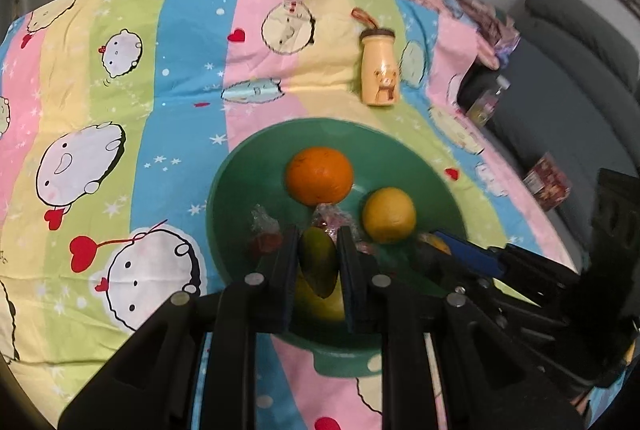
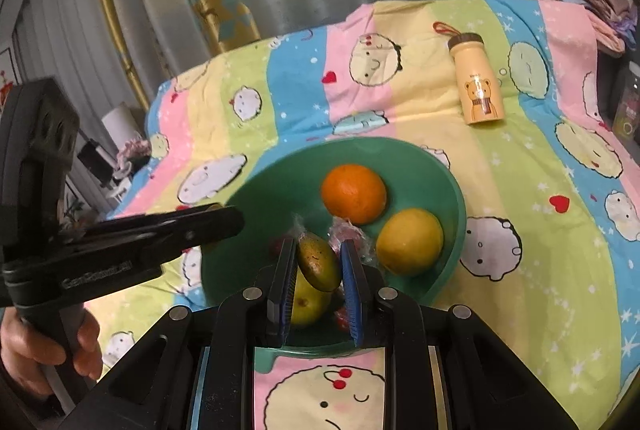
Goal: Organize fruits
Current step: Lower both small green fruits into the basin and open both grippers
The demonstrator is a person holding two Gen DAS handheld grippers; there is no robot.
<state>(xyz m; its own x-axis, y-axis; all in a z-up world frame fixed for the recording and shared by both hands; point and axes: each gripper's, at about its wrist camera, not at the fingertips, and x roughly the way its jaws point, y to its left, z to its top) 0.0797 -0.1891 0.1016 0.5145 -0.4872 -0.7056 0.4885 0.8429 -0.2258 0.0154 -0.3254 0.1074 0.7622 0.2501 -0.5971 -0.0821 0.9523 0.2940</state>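
Right wrist view puts all the fruit in the green bowl (image 2: 280, 186) on the striped cloth (image 2: 520, 190). An orange (image 2: 354, 194) sits toward the far side with a lemon (image 2: 410, 242) just beside it. A mango (image 2: 320, 262) rests tilted on a yellow-green fruit (image 2: 306, 304) at the near side.

Your right tongs (image 2: 318, 244) hang over that near side with the jaws drawn almost together. The mango shows through the slit, but I judge nothing is gripped. Your left tongs (image 2: 236, 220) are closed and empty, with their tip at the bowl's left rim.

Watch these risks:
- **Jaws too narrow.** With the jaws this close, either pair lowered now would likely push fruit rather than take it. The mango could slide off the fruit beneath it.
- **Round fruit.** A nudge could send the orange or the lemon rolling into each other.
- **Bowl rim.** If the left tip presses on the rim, the bowl may tip or skid on the soft cloth.
- **Wrapped sweets.** The crinkly sweets (image 2: 348, 230) lie among the fruit and could get pinched along with it.
- **Crowding.** Both tools are at one bowl, so they could knock together.
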